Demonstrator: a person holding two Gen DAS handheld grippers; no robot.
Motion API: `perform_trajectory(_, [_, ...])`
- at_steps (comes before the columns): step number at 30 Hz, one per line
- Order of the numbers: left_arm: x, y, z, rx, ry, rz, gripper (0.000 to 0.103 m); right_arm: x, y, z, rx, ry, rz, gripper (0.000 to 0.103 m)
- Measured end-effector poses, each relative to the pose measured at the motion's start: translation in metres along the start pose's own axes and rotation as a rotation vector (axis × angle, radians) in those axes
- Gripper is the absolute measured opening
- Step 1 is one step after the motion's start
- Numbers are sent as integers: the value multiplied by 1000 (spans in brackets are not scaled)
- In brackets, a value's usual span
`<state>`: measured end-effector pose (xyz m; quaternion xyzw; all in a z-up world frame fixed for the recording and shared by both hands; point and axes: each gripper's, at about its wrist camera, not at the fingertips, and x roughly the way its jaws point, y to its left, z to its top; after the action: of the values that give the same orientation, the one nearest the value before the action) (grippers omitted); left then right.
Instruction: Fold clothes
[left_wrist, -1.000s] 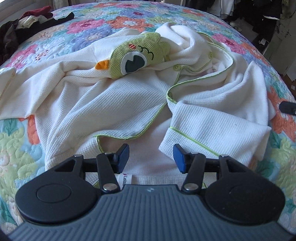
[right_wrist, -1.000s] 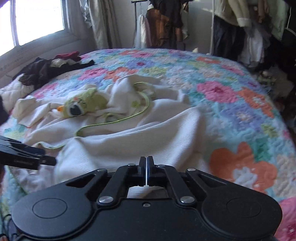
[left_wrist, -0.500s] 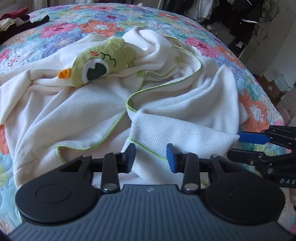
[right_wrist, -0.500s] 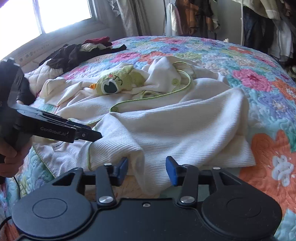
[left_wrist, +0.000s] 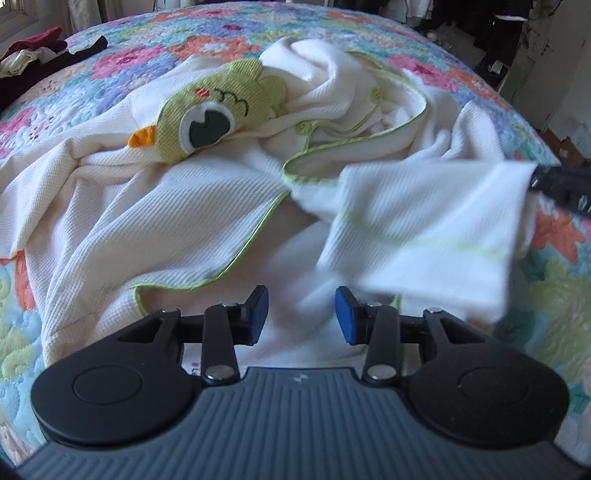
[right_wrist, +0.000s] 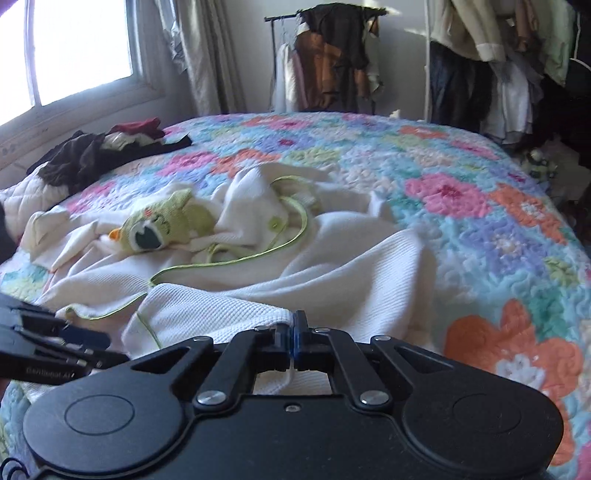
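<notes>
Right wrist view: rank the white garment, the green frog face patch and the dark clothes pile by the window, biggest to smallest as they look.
1. white garment
2. dark clothes pile, though it lies farther off
3. green frog face patch

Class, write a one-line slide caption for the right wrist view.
Right gripper pinches the white garment on a floral quilt.

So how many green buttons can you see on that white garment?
2. One green button sits high in the bunched folds near the collar; the other green button lies lower, just right of the green frog patch. More may be hidden in the garment's folds.
</notes>
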<state>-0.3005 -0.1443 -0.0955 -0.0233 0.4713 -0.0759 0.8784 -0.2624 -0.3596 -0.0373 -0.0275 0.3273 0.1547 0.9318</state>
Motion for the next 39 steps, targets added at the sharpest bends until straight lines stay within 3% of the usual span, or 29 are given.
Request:
perform_trajectory(6, [4,8,-3,7,29,13,40,-31,-56,13,56,-65,-243,1])
perform_trajectory(11, [1,8,-4,-3,24,18,40,-58,-100,15,92,-121,-521,1])
perform_trajectory(15, [-10,7,-4,-36,11,-64,41,-57,-123,8,111,-100,-655,2])
perform_trajectory(17, [-14,5,-3,-39,3,-117,44,-43,-130,4,142,-24,-642,6])
perform_trajectory(19, [-18,1,-4,-28,-7,-151,51,-36,-125,-3,159,-3,-627,19])
perform_trajectory(21, [-19,-4,-4,-21,-11,-184,54,-30,-121,-9,176,18,-613,54])
perform_trajectory(23, [-19,-7,-4,-18,-10,-217,60,-40,-105,-16,171,-28,-631,66])
perform_trajectory(25, [-16,-10,-4,-22,-9,-236,64,-45,-99,-17,172,-50,-628,66])
perform_trajectory(30, [-5,-16,2,-54,14,-250,66,-63,-89,-23,323,-122,-464,66])
perform_trajectory(34, [-4,-14,3,-84,45,-258,66,-74,-79,-21,331,-195,-462,66])
perform_trajectory(36, [-7,-11,2,-103,48,-269,66,-68,-77,-20,351,-158,-374,66])
perform_trajectory(39, [-18,-7,0,-134,9,-287,64,-44,-78,-28,441,-56,-174,66])
